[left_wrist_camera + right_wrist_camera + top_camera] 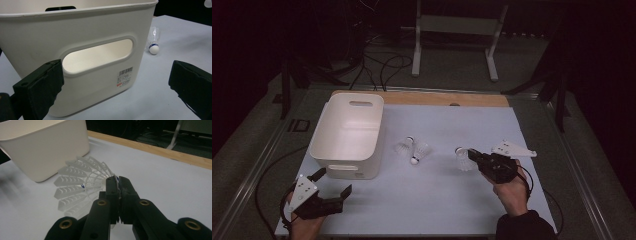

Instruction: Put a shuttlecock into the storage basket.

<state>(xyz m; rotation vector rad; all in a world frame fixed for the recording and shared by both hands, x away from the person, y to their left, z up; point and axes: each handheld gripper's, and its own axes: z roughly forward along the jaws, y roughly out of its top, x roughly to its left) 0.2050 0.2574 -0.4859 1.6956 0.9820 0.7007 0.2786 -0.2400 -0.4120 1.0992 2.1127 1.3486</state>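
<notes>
A white plastic shuttlecock [461, 159] lies at the right of the pale table mat [432, 200]. My right gripper [471, 154] is shut on the edge of its feathered skirt. In the right gripper view the jaws [117, 181] pinch a sliver of that skirt, and the rest of the shuttlecock [77, 185] fans out to their left. Two more shuttlecocks [404, 146] [418, 151] lie together at mid-table. My left gripper [334, 181] stands open just in front of a white bin [344, 167], holding nothing. Its jaws [117, 82] frame the bin's handle cut-out [97, 56].
The bin [45, 152] stands at the left of the mat, and no objects show inside it. One shuttlecock [153, 41] lies past the bin's right corner. A wooden strip [437, 98] runs along the table's far edge, with cables and a stand on the floor beyond.
</notes>
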